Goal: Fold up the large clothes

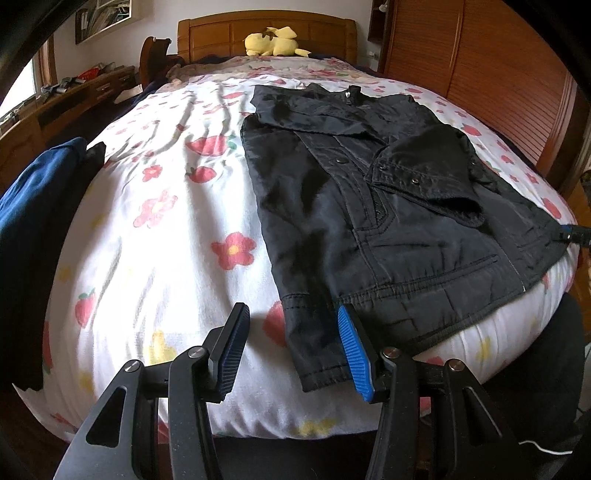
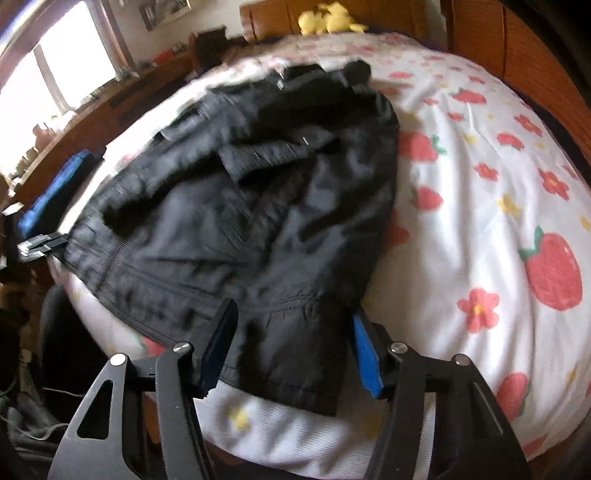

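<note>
A black jacket [image 1: 369, 221] lies flat on the flowered bed, one sleeve folded across its chest. My left gripper [image 1: 291, 354] hovers open over the near edge of the bed. The jacket's other sleeve [image 1: 317, 350] lies under it, close to the blue right pad and apart from the left one. In the blurred right wrist view my right gripper [image 2: 291, 354] straddles a cuffed end of the jacket [image 2: 288, 343]. That cloth fills the gap between its jaws, and I see no pinch. The right gripper's tip [image 1: 574, 234] also shows at the jacket's hem corner.
A folded blue garment [image 1: 40, 221] lies at the bed's left edge. A yellow plush toy [image 1: 275, 42] sits by the wooden headboard [image 1: 221, 33]. A wooden wardrobe [image 1: 480, 66] stands on the right and a desk [image 1: 66, 103] on the left. The white flowered sheet [image 1: 166, 203] lies bare left of the jacket.
</note>
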Action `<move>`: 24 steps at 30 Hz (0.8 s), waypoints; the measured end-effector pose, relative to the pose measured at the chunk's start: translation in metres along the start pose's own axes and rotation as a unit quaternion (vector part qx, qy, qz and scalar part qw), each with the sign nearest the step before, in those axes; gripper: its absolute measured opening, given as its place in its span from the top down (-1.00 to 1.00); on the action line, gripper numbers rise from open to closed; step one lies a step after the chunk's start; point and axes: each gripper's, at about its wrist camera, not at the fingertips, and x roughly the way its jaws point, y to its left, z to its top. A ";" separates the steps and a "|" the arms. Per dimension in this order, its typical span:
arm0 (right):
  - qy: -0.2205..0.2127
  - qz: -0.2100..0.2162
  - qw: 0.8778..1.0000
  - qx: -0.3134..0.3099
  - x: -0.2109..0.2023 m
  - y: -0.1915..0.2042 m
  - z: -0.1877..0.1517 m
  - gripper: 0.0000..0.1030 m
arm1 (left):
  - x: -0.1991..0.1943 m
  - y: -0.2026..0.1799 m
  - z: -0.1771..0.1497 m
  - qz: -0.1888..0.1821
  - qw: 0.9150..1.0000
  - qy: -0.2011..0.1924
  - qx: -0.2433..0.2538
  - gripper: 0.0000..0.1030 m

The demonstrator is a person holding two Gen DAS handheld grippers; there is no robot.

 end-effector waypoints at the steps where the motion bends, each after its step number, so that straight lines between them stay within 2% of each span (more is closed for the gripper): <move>1: -0.007 0.010 1.000 -0.001 -0.003 0.002 0.002 -0.17 | -0.001 -0.001 -0.001 0.001 1.000 -0.001 -0.001 0.00; 5: 0.001 -0.001 1.000 -0.003 0.003 0.002 0.000 -0.17 | -0.001 -0.005 -0.004 0.007 1.000 -0.009 -0.009 0.00; 10: 0.023 -0.028 0.999 0.003 0.011 -0.006 -0.008 -0.17 | -0.005 -0.007 -0.010 -0.009 1.000 -0.018 -0.016 0.00; 18: 0.043 -0.031 0.998 -0.013 0.015 -0.008 -0.012 -0.16 | -0.008 -0.010 -0.017 -0.005 1.000 -0.019 -0.014 0.05; 20: 0.036 -0.028 0.999 -0.019 0.014 -0.004 -0.011 -0.03 | -0.008 -0.011 -0.017 -0.009 1.000 -0.018 -0.018 0.06; 21: 0.024 -0.032 0.999 -0.032 0.012 0.000 -0.009 0.04 | -0.009 -0.011 -0.016 -0.013 1.000 -0.018 -0.021 0.16; 24: -0.002 -0.018 0.999 -0.049 0.006 0.012 -0.003 0.11 | -0.011 -0.013 -0.016 -0.017 0.999 -0.020 -0.022 0.26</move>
